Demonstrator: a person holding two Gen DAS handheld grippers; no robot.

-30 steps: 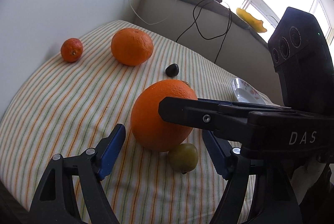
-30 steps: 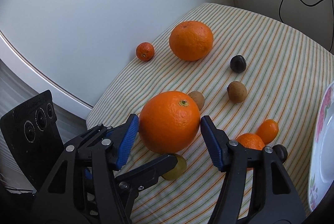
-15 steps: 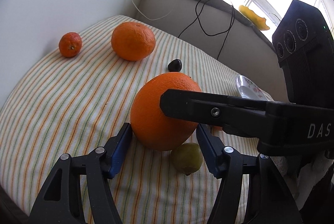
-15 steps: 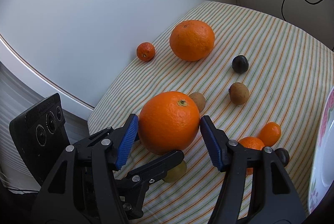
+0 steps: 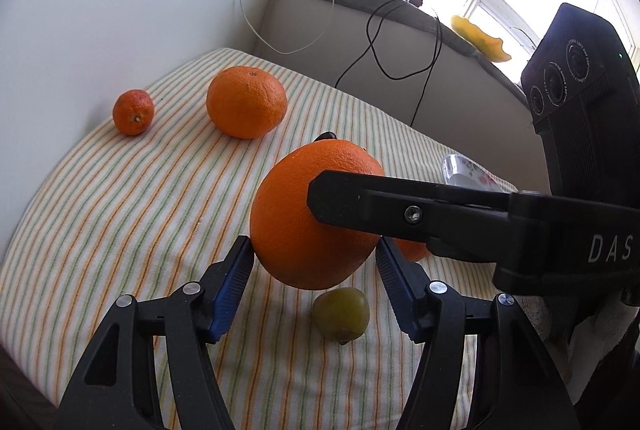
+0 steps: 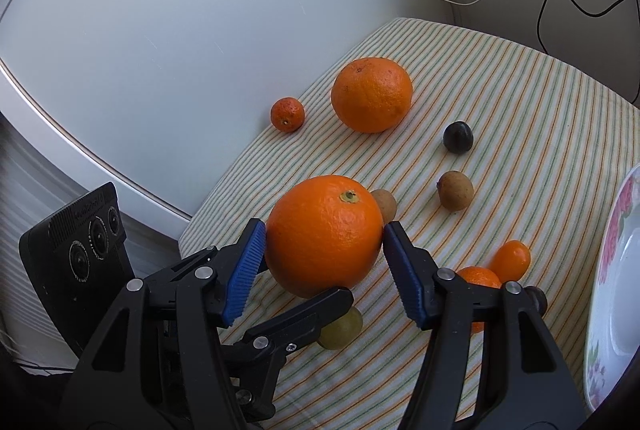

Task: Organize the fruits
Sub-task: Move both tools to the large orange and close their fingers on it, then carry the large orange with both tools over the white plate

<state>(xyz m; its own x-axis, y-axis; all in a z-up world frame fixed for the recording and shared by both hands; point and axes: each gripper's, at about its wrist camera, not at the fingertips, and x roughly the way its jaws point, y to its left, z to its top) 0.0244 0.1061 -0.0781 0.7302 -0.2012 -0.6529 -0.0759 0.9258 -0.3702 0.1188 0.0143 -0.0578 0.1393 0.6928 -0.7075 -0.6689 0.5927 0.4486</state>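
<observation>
A large orange (image 5: 296,218) (image 6: 324,234) is lifted a little above the striped cloth, pinched from two sides. My left gripper (image 5: 314,262) is shut on its lower half, and its finger reaches under the orange in the right wrist view. My right gripper (image 6: 322,244) is shut on the same orange, and its black finger (image 5: 384,201) crosses the orange in the left wrist view. A green grape (image 5: 340,314) (image 6: 340,328) lies on the cloth right under the orange.
A second large orange (image 6: 372,93), a small mandarin (image 6: 287,113), a dark fruit (image 6: 458,137), two brown fruits (image 6: 455,189), and two small orange fruits (image 6: 510,261) lie on the cloth. A flowered plate (image 6: 612,270) stands at the right. A wall stands to the left.
Both grippers closed in on the large orange from opposite sides and now pinch it. The orange has risen slightly off the cloth, uncovering the grape beneath.
</observation>
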